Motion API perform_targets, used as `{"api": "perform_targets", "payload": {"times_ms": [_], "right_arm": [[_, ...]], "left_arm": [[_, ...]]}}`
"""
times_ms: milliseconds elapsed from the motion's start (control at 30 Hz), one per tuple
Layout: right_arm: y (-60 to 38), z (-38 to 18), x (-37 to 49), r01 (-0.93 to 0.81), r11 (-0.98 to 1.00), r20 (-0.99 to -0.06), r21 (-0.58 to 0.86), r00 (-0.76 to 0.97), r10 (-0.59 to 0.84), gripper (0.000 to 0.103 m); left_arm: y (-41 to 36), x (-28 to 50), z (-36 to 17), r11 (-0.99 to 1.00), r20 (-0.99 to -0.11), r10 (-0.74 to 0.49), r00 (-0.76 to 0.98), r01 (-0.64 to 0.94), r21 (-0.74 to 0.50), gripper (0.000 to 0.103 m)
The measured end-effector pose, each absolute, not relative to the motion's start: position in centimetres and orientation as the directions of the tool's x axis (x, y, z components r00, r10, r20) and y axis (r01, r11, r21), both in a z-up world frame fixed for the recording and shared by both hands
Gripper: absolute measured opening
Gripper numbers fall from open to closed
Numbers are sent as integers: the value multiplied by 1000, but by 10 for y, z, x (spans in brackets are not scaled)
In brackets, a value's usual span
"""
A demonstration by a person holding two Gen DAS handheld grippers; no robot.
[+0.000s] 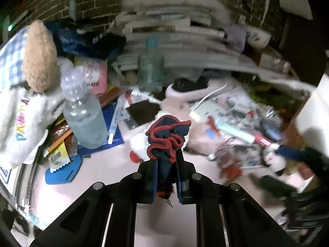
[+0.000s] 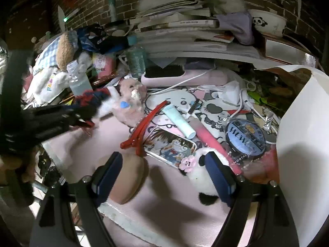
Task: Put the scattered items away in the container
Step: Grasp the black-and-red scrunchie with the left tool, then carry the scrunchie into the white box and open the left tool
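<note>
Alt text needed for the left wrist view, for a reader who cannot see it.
The left gripper is shut on a navy fabric pouch with red cord, held above a cluttered pink table. A clear plastic bottle lies at left; stacked books sit behind.

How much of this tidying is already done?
Nothing looks visibly put away yet. In hand: the left gripper is shut on a navy-and-red knitted piece. The right gripper is open. Left on the desk: red hair clip, mint tube, panda plush and more.
</note>
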State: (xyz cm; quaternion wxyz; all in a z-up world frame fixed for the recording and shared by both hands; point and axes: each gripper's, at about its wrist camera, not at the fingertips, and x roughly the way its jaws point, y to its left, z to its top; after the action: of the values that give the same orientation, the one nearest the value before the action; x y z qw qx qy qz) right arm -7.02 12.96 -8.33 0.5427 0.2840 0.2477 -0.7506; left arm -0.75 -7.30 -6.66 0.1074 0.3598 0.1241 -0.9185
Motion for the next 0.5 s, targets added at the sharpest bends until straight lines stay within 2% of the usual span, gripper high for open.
{"api": "perform_targets", "payload": {"times_ms": [100,267,500], "right_arm": [[129,-86,-71,948,-304,-687,-95,-283,-669,81],[127,-92,-72,932,-326,-669,-155,-342,-660,80],[124,-95,-74,928,-335,-659,-164,-356,-663,80]], "left_arm": [[-66,0,-37,-950,-652,-77,-754,254,-182,9],[-48,-6,17,-953,-593,41,-804,147,-265,9],[20,-51,83,-927,-582,330,-743,-137,-350,9]]}}
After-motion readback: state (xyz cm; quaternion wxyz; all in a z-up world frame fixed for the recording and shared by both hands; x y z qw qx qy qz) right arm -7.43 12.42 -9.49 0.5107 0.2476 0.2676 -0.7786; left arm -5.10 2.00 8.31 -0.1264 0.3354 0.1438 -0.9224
